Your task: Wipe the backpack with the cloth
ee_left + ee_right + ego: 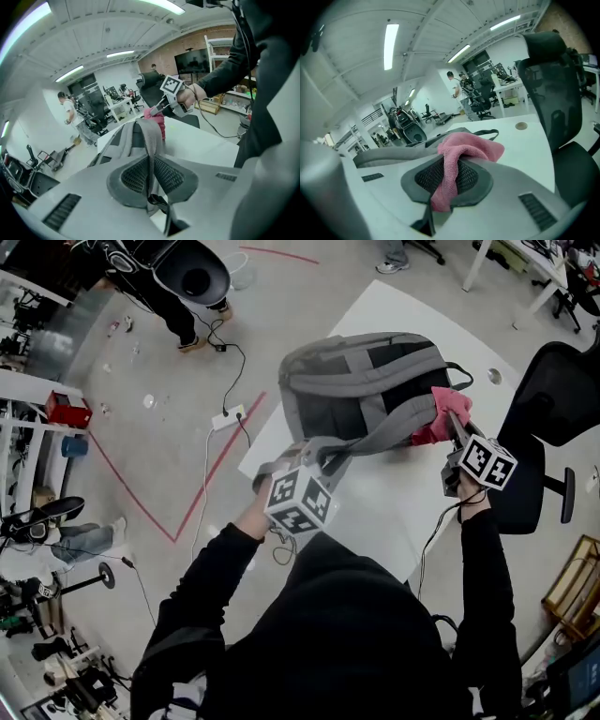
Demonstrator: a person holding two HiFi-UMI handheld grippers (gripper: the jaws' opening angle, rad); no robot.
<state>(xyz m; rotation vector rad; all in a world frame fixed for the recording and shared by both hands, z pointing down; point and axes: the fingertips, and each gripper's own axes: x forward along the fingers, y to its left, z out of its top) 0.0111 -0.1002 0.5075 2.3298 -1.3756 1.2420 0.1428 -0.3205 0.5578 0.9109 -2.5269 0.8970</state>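
Looking down at a grey backpack (366, 381) lying flat on the white table (394, 521), toward the far corner. Pinching one shoulder strap (149, 140) with the left gripper (151, 177), jaws squeezed nearly together on the mesh webbing and drawing it taut toward the body, presumably to anchor the bag against sliding during wiping. Clamping a pink terry cloth (471, 147) tight in the right gripper (449, 176), bunched up front with a tail hanging below the jaws, parked right at the backpack's right-hand side. Looks set up for the first proper swipe, tbh.
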